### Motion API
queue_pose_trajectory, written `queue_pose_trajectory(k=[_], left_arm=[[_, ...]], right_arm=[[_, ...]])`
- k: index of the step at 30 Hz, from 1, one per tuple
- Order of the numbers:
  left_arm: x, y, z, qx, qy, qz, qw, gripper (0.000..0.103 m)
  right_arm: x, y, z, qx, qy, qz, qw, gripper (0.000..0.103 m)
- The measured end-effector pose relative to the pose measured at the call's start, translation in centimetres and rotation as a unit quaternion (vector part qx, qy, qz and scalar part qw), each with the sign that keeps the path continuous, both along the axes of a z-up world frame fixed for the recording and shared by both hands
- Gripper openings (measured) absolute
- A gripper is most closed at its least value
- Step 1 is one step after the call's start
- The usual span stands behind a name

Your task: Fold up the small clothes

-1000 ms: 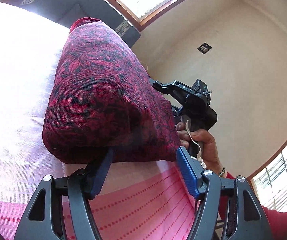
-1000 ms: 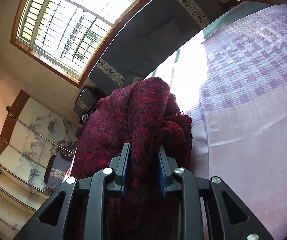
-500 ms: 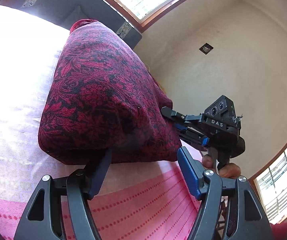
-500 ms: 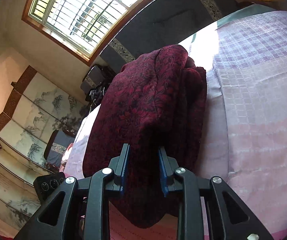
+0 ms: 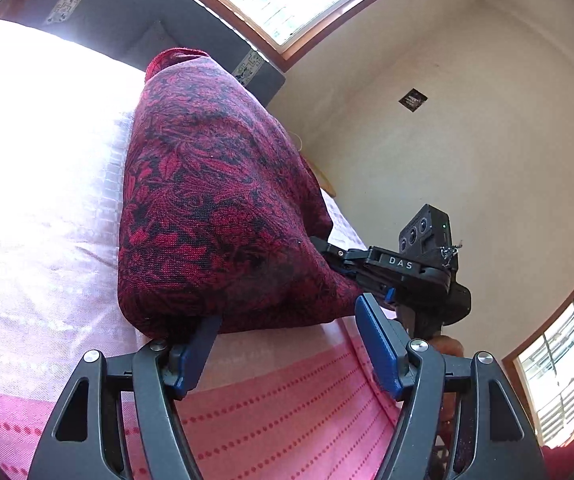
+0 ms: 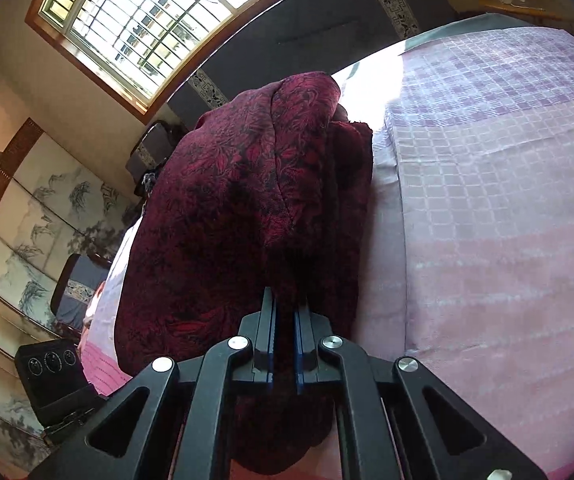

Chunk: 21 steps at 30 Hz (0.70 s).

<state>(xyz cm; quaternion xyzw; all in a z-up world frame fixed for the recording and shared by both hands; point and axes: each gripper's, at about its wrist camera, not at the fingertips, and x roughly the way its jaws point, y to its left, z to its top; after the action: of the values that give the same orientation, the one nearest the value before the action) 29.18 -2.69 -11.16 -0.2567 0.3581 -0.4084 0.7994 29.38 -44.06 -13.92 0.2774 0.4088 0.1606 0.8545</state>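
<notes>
On the bed, the right tool [image 6: 283,312] is clenched tight on a fold of the dark red patterned garment [image 6: 247,208], pinching its near edge. The left tool [image 5: 287,332] sits released, jaws wide, right at the garment's [image 5: 215,208] lower edge, with one pad tucked under it. The garment lies bunched on the pink-and-lilac bedspread [image 6: 487,200], below the window [image 6: 135,12].
</notes>
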Motion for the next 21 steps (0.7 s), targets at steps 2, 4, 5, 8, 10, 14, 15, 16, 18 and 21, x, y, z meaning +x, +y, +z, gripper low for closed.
queue_pose_trajectory(k=[2,4,5,8,10,14,15,16,18,21], left_arm=[[-0.5,0.0,0.4,0.004,-0.012,-0.001,0.9999,0.069],[-1.3,-0.2,0.9,0.01,-0.018,-0.011,0.9997,0.069],[-1.9,-0.2,1.4,0.005,-0.02,-0.018,0.9996,0.069],[-2.8,-0.1,3.8,-0.037,-0.048,-0.013,0.9981,0.069],[-1.6,-1.0,5.2,-0.057,-0.059,-0.014,0.9965,0.069],[1.8,-4.5,5.1,0.001,-0.058,-0.006,0.9983,0.069],[2.7,-5.4,4.2,0.023,-0.043,-0.007,0.9988,0.069],[3.3,-6.1,3.2,0.043,-0.025,-0.008,0.9987,0.069],[3.9,-6.8,1.7,0.062,-0.007,-0.011,0.998,0.069],[3.8,-6.9,1.2,0.062,-0.023,-0.007,0.9978,0.069]], right_arm=[[-0.1,-0.4,-0.3,0.009,-0.004,-0.011,1.0,0.005],[-0.4,-0.9,-0.4,0.021,-0.005,-0.016,1.0,0.005],[-0.6,-1.1,-0.2,0.02,-0.008,-0.017,1.0,0.005],[-1.5,-1.6,0.2,0.018,-0.021,-0.015,0.999,0.006],[-1.7,-1.8,-0.4,0.021,-0.018,-0.015,0.999,0.005],[-2.0,-1.9,-0.6,0.027,-0.017,-0.017,0.999,0.005],[-2.2,-2.0,-0.6,0.027,-0.019,-0.017,0.999,0.006],[-2.4,-1.9,-0.6,0.028,-0.019,-0.016,0.999,0.006],[-2.5,-1.8,-0.3,0.038,-0.02,-0.018,0.999,0.007],[-3.1,-2.6,1.9,0.036,-0.048,-0.038,0.997,0.013]])
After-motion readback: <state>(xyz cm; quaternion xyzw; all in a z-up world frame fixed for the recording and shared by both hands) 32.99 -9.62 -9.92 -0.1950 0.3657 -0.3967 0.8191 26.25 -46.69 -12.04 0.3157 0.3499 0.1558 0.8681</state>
